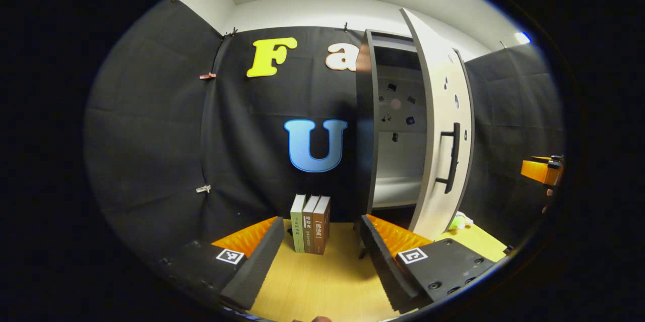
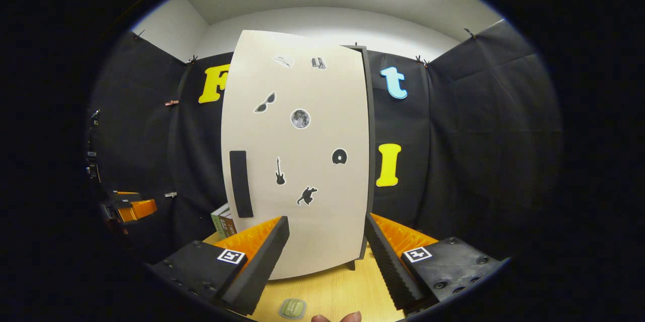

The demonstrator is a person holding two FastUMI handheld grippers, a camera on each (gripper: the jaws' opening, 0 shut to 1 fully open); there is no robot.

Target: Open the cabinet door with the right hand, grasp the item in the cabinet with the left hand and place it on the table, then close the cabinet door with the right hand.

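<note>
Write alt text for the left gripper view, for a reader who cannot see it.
A tall cabinet stands with its pale door swung open, showing a bare lower shelf inside. In front of it, three books stand upright on a wooden table, framed by the open left gripper. The right gripper shows at the far right edge.

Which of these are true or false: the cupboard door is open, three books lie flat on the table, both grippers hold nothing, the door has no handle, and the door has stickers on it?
1. The cabinet door is open. True: it stands ajar from the cabinet.
2. Three books lie flat on the table. False: they stand upright, side by side.
3. Both grippers hold nothing. True: the left gripper and the right gripper are open, with nothing between their fingers.
4. The door has no handle. False: a dark bar handle is on it.
5. Stickers dot the door. True.
</note>
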